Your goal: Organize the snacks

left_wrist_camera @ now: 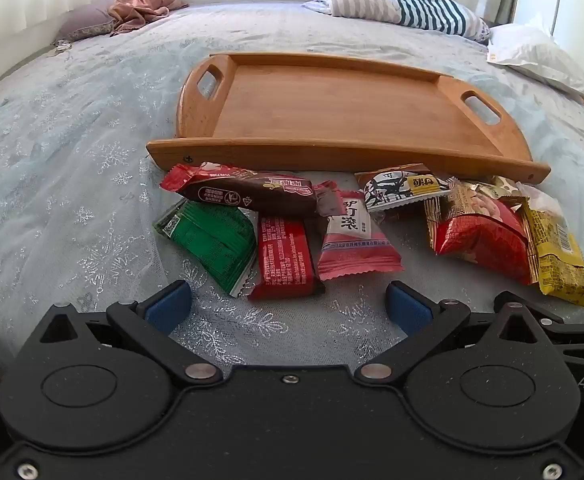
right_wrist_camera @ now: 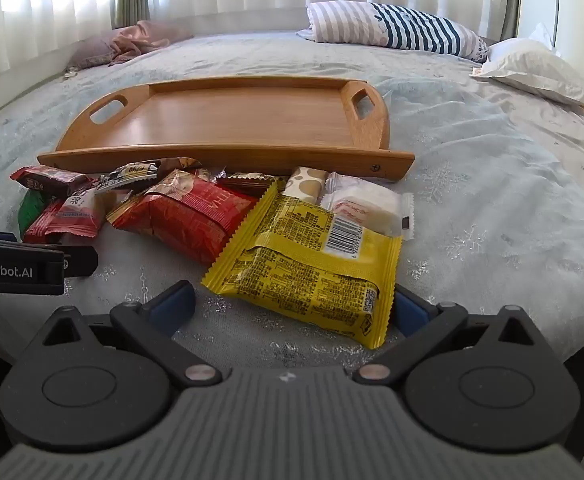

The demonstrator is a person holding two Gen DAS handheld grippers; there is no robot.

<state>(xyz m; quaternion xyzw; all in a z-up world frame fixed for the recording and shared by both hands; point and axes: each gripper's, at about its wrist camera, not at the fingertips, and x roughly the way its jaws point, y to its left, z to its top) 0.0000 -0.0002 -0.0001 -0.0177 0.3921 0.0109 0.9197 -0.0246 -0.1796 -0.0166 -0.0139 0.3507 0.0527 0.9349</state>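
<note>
An empty wooden tray point(left_wrist_camera: 332, 104) point(right_wrist_camera: 228, 120) lies on the bed. Several snack packets lie in a row in front of it: a green one point(left_wrist_camera: 208, 240), a small red one point(left_wrist_camera: 284, 260), a dark brown bar point(left_wrist_camera: 244, 192), a pink one point(left_wrist_camera: 352, 236), a big red pack point(left_wrist_camera: 480, 236) point(right_wrist_camera: 188, 212), a yellow pack point(left_wrist_camera: 556, 256) point(right_wrist_camera: 312, 260) and a white one point(right_wrist_camera: 368, 208). My left gripper point(left_wrist_camera: 288, 304) is open and empty, just short of the small red packet. My right gripper point(right_wrist_camera: 292, 308) is open, its jaws on either side of the yellow pack's near end.
The bed has a pale blue cover point(left_wrist_camera: 72, 184). A striped pillow point(left_wrist_camera: 396, 4), a white pillow point(left_wrist_camera: 540, 56) and a pink cloth point(left_wrist_camera: 140, 10) lie at the far side. The left gripper's body point(right_wrist_camera: 24, 268) shows at the left of the right wrist view.
</note>
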